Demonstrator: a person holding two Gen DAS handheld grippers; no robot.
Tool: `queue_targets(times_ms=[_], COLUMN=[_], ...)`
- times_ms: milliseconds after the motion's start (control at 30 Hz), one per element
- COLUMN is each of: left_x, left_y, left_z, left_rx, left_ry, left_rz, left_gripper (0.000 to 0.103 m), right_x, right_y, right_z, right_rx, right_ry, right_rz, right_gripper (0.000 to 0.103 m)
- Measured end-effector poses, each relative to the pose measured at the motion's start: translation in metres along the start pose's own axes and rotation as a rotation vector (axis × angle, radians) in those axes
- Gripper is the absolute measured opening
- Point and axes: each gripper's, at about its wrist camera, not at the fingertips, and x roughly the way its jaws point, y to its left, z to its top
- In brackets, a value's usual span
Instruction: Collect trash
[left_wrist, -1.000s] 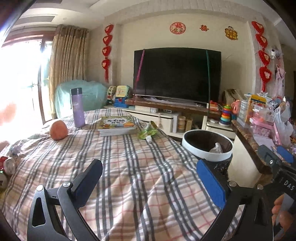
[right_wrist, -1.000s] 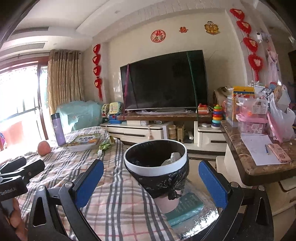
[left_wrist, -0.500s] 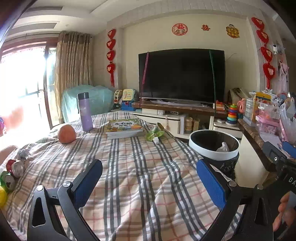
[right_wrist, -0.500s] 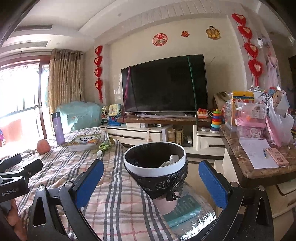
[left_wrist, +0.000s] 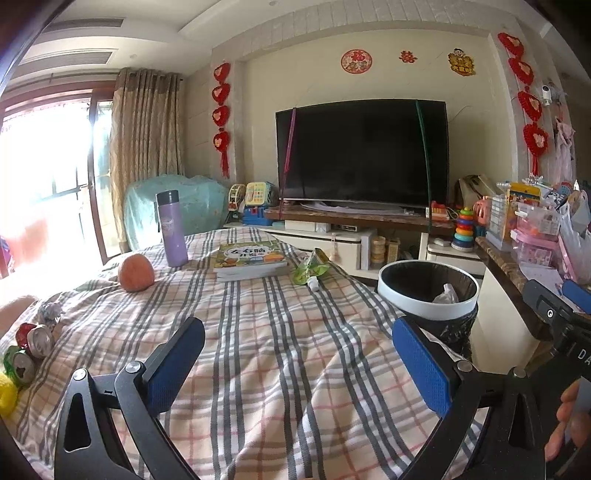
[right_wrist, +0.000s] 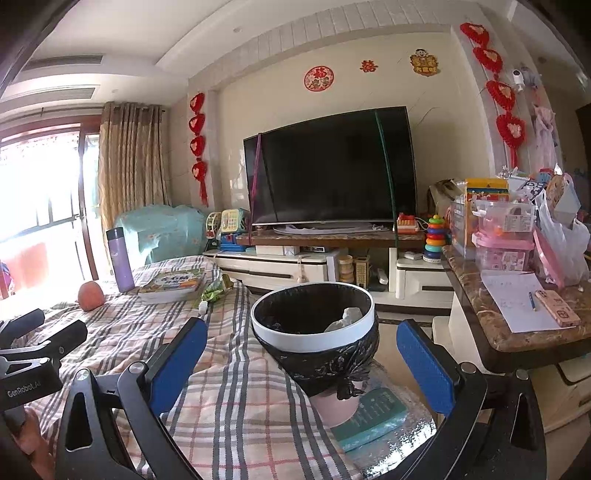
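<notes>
Plaid-covered table (left_wrist: 280, 350) now shows crushed cans (left_wrist: 27, 347) at lower left as I pull back; both my left tongs (left_wrist: 295, 365) and right tongs (right_wrist: 301, 363) gape empty, the trash bin (right_wrist: 314, 334) waiting centre-frame.

Lighting and picture quality, 2 wrist views

Strong daylight enters by the window (left_wrist: 44, 177) at left, blown out to white glare; room bright and evenly lit, soft shadows in the folds of the plaid cloth (left_wrist: 280, 350). Television (left_wrist: 364, 151) screen dark, little reflection. Heavy fisheye bending at edges, black vignette corners. Focus sharp throughout, slight softness at rim.
</notes>
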Motion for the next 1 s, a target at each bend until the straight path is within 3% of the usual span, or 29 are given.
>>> queue_targets(times_ms=[1000], left_x=[0.002], left_y=[0.0011], left_z=[-0.0025], left_rx=[0.004], left_ry=[0.003], left_rz=[-0.005], left_gripper=[0.102], right_x=[0.0007], right_y=[0.0051], right_z=[0.0006], right_rx=[0.006], right_ry=[0.015], right_rz=[0.034], right_gripper=[0.103])
